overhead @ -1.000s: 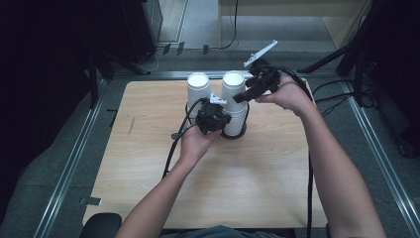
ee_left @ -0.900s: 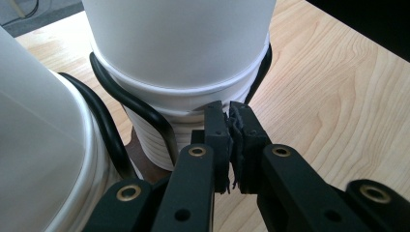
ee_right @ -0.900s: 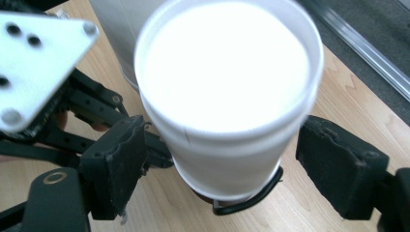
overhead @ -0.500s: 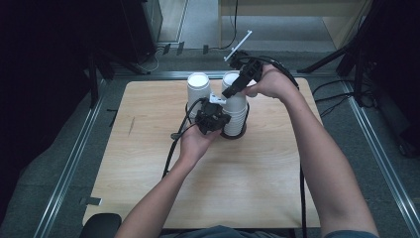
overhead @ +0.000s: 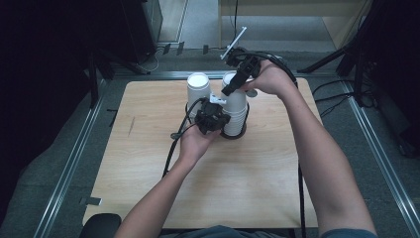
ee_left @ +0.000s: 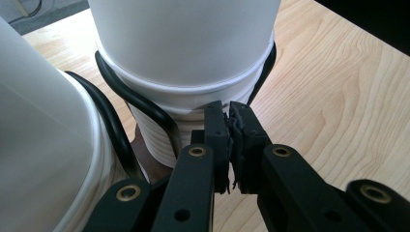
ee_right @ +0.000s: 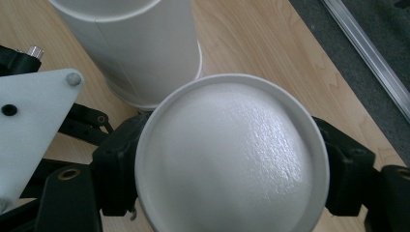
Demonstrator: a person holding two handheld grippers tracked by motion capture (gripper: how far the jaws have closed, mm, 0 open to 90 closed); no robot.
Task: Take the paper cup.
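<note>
Centrally, closing right gripper (ee_right: 232, 159) straddles the cup stack (overhead: 236, 106); left gripper (ee_left: 231, 140) shut, bare table (overhead: 148, 148) around.

My 2 stacks of cups (overhead: 236, 106) look like matt white paper, ribbed by rolled rims. The tabletop (overhead: 257, 173) is pale wood with smooth, visible grain. My left gripper (ee_left: 229, 140) has matt black plastic jaws, brass-coloured rivets and rough, worn pads.

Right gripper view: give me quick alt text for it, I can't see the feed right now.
An upside-down white cup sits between the right gripper's two black jaws, one on each side just below its top, which faces the camera. Behind it a second white cup stack stands on the wooden table, and the left gripper's grey plate shows at the left edge.
</note>
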